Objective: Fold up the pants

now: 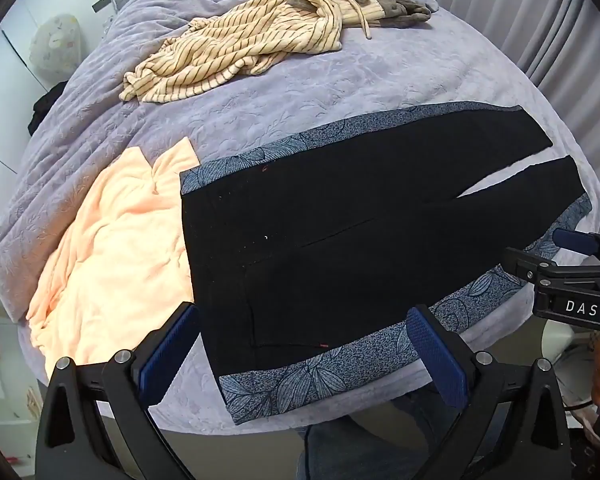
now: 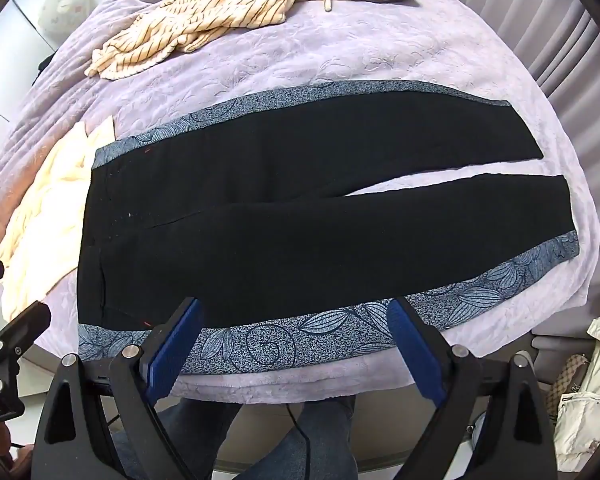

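Black pants (image 1: 340,216) with blue leaf-patterned side stripes lie flat on the lavender bed cover (image 1: 340,80), waistband at the left, legs spread to the right. They also show in the right wrist view (image 2: 300,216). My left gripper (image 1: 304,344) is open and empty, above the near waistband corner. My right gripper (image 2: 296,344) is open and empty, above the near patterned stripe (image 2: 284,344) at mid-thigh. The right gripper also shows at the right edge of the left wrist view (image 1: 572,264).
A peach cloth (image 1: 112,264) lies left of the waistband. A cream striped garment (image 1: 252,44) with grey pieces lies at the far side of the bed. Curtains (image 1: 540,20) hang at the right. Bags (image 2: 592,392) stand on the floor at the right.
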The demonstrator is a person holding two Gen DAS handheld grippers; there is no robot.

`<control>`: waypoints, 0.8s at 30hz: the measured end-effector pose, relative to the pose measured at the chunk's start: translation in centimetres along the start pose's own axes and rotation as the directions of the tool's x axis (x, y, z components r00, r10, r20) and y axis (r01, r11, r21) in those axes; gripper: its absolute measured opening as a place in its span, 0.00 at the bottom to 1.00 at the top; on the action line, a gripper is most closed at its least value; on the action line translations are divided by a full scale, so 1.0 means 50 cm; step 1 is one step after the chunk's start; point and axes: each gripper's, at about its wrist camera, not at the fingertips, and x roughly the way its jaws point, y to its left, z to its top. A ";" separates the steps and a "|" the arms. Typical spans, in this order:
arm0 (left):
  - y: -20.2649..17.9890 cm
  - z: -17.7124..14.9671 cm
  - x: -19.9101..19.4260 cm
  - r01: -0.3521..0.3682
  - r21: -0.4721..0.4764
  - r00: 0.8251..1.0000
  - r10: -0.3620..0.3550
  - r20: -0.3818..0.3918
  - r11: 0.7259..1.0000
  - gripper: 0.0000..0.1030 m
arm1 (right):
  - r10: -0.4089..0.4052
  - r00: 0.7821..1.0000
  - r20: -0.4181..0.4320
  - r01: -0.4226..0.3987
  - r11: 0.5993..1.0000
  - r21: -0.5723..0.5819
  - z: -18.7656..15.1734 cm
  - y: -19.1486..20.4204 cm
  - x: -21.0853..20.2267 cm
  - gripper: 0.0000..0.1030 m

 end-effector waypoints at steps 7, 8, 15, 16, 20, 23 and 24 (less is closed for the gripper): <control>-0.009 0.012 -0.005 -0.018 0.020 1.000 0.018 -0.008 1.000 1.00 | -0.016 1.000 0.001 0.016 1.000 -0.025 0.007 0.002 -0.007 0.92; -0.010 0.012 -0.006 -0.022 0.027 1.000 0.022 -0.006 0.999 1.00 | -0.015 1.000 0.002 0.015 1.000 -0.025 0.009 0.002 -0.008 0.92; -0.016 0.021 -0.009 -0.048 0.053 0.999 0.047 0.008 0.997 1.00 | -0.014 1.000 0.023 0.014 1.000 -0.023 0.022 0.001 -0.018 0.92; -0.015 0.022 -0.009 -0.049 0.052 0.999 0.048 0.009 0.997 1.00 | -0.015 1.000 0.024 0.016 0.999 -0.028 0.024 0.002 -0.018 0.92; -0.009 0.026 -0.010 -0.046 0.040 0.999 0.046 0.013 0.998 1.00 | -0.025 0.999 0.030 0.026 0.999 -0.044 0.027 0.009 -0.020 0.92; -0.006 0.028 -0.008 -0.044 0.034 0.999 0.044 0.012 0.998 1.00 | -0.030 0.999 0.036 0.032 0.998 -0.048 0.029 0.009 -0.022 0.92; -0.006 0.028 -0.008 -0.044 0.033 0.999 0.043 0.012 0.998 1.00 | -0.033 0.999 0.038 0.034 0.998 -0.049 0.030 0.009 -0.023 0.92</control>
